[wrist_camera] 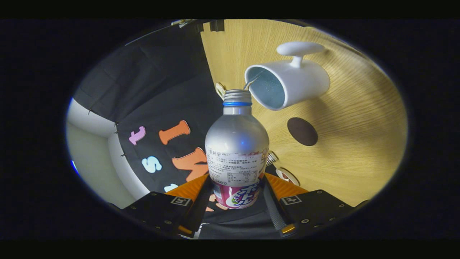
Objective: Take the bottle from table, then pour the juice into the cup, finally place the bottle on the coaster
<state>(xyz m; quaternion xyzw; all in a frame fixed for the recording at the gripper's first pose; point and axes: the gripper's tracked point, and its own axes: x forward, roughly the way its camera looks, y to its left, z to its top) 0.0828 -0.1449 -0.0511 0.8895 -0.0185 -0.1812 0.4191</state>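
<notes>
A silver bottle (236, 144) with a white and pink label and a blue neck ring sits between my fingers, and my gripper (236, 187) is shut on its lower body. The view is rolled, so the bottle is tipped toward the white cup (287, 84). Its open mouth (237, 94) lies right at the cup's rim, and a thin stream runs from it into the cup's pale blue inside. The cup stands on the wooden table (341, 144). A dark round coaster (302, 131) lies on the table beside the cup, apart from the bottle.
A small silver cap (272, 157) rests on the table close to my fingers, with a round white piece (287, 176) beside it. The black cloth wall meets the table's edge behind the bottle. A pale wall corner (93, 151) shows past the cloth.
</notes>
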